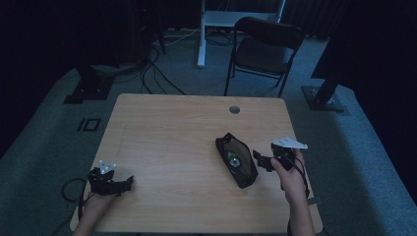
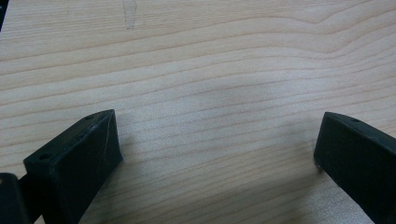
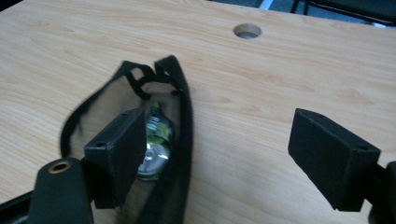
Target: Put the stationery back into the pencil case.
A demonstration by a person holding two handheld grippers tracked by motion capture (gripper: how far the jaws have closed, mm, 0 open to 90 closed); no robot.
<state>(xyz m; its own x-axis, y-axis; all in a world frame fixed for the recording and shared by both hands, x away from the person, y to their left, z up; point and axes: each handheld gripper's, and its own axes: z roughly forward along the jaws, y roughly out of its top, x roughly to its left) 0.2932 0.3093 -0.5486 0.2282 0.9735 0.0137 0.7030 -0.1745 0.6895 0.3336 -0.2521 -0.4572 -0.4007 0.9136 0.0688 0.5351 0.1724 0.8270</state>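
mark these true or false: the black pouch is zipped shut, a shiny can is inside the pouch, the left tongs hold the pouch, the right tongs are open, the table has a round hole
1. The black pouch is zipped shut: false, it lies open.
2. A shiny can is inside the pouch: true.
3. The left tongs hold the pouch: false, they are open over bare table, far from it.
4. The right tongs are open: true.
5. The table has a round hole: true.

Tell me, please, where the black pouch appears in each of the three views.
High view: the black pouch lies right of centre, beside the right gripper.
Left gripper view: bare tabletop between the jaws, pouch not there.
Right gripper view: lower left, open, a shiny thing inside.
Shared landmark: the round table hole.
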